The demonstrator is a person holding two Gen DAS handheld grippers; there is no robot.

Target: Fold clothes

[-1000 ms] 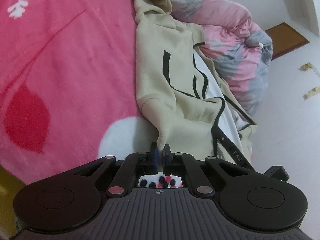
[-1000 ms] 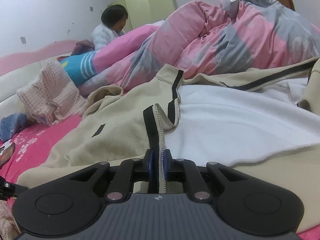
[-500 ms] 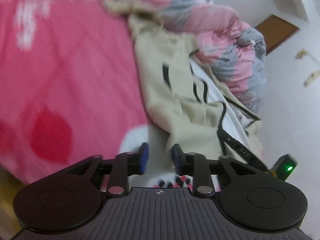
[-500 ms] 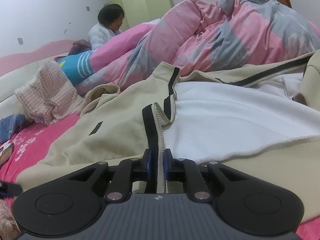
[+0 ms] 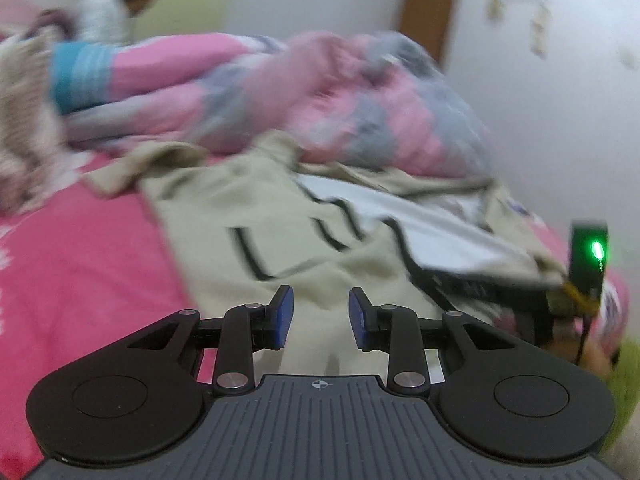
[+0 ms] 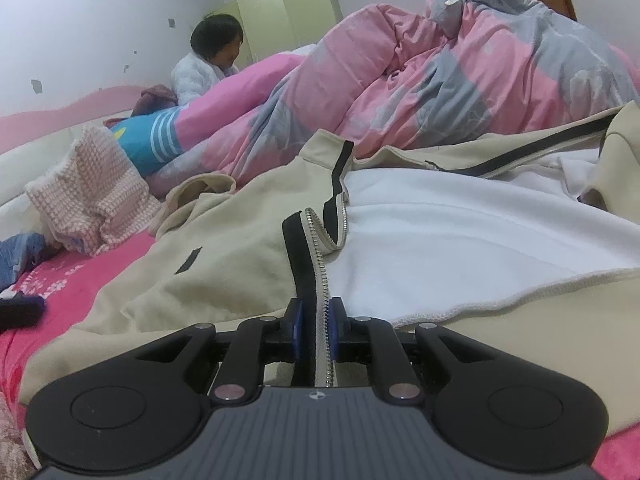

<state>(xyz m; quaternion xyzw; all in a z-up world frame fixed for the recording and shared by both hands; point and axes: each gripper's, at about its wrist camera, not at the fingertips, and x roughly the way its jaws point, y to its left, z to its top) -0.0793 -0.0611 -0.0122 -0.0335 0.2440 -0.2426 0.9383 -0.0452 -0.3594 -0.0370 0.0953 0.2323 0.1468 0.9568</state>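
Note:
A beige zip jacket (image 5: 224, 208) with black trim and a white lining (image 6: 440, 240) lies spread open on the pink bed sheet (image 5: 80, 272). My left gripper (image 5: 321, 296) hovers open just above the jacket's near edge. Its blue pads press on nothing, and beige cloth shows in the gap below them. That view is blurred. My right gripper (image 6: 316, 312) is shut on the jacket's front edge, with the black band and the metal zipper (image 6: 320, 264) pinched between its pads. A black unit with a green light (image 5: 588, 256) shows at the right in the left wrist view.
A bunched pink and grey quilt (image 6: 400, 80) lies behind the jacket. A person (image 6: 204, 68) sits at the far end of the bed. A pink checked knit (image 6: 92, 192), a blue garment (image 6: 20, 256) and a dark object (image 6: 20, 310) lie to the left. A brown door (image 5: 428, 16) is in the far wall.
My left gripper let go of the beige sleeve end, opened, rolled and lifted, so its view now lies level across the bed. The right gripper kept its grip and place.

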